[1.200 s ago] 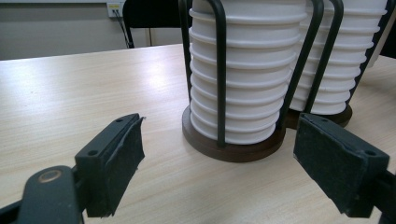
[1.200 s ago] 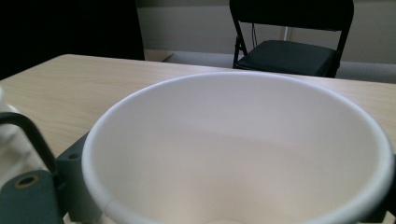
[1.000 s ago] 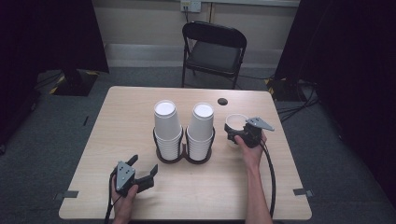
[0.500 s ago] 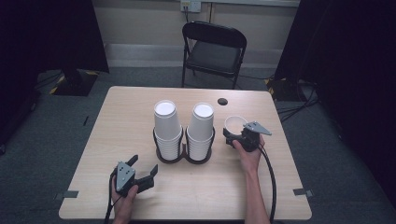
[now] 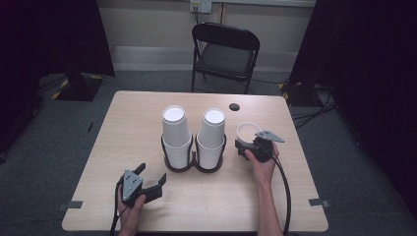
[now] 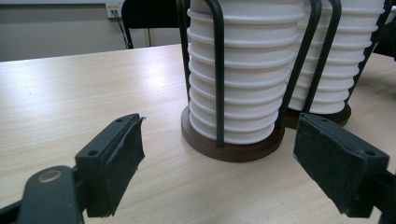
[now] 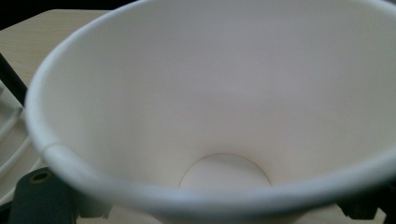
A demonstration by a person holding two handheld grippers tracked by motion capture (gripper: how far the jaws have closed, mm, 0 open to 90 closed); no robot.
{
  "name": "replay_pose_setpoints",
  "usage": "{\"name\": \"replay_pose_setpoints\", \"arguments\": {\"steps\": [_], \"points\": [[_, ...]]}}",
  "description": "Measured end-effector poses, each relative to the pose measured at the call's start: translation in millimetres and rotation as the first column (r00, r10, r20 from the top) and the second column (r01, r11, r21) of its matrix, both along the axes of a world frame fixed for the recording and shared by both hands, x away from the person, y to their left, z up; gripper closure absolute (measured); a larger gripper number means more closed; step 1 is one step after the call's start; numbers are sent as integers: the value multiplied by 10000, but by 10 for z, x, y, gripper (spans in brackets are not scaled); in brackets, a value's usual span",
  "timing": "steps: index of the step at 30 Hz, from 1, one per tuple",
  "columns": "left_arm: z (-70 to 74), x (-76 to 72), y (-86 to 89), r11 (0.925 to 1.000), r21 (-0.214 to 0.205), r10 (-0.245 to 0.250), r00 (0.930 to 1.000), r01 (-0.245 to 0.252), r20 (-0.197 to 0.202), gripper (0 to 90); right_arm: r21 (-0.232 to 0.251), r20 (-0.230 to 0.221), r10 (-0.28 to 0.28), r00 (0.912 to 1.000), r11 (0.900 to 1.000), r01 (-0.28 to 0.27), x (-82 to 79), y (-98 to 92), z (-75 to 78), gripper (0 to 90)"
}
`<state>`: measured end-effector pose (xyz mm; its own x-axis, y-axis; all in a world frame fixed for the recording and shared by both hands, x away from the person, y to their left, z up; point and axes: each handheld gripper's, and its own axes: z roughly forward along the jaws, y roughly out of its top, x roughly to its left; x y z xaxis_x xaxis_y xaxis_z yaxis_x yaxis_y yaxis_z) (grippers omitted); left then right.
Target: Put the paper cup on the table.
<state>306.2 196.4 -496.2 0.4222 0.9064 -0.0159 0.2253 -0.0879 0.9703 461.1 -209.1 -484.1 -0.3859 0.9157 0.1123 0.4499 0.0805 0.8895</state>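
Two tall stacks of white paper cups, the left stack [image 5: 175, 130] and the right stack [image 5: 212, 132], stand in a black wire holder [image 5: 194, 164] on dark round bases at mid-table. Just right of them is a single white paper cup [image 5: 247, 132], with my right gripper [image 5: 246, 146] shut on its wall. The right gripper view looks into the empty cup [image 7: 224, 93]. My left gripper [image 5: 152, 173] rests open near the front left. Between its spread pads [image 6: 116, 158], a little ahead of them, stands the nearer stack [image 6: 243, 70].
The light wooden table [image 5: 123, 128] has a small dark round hole or disc [image 5: 234, 106] toward its back edge. Behind the table stands a black folding chair [image 5: 223, 54]. Cables trail from both grippers over the front edge.
The right gripper has turned and dipped slightly with the cup, staying beside the right stack. The left gripper has not moved.
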Motion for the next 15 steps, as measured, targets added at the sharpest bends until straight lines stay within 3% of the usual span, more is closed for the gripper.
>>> {"name": "replay_pose_setpoints", "arguments": {"steps": [9,15], "points": [[0,-2,1,10000,-16,22,10000,-22,8,156,15,-513,-167,9985,9999,168,-21,13,-42,125],[1,3,-2,10000,33,34,10000,-34,-29,157,32,-545,-209,9983,9998,211,-76,15,-56,131]]}}
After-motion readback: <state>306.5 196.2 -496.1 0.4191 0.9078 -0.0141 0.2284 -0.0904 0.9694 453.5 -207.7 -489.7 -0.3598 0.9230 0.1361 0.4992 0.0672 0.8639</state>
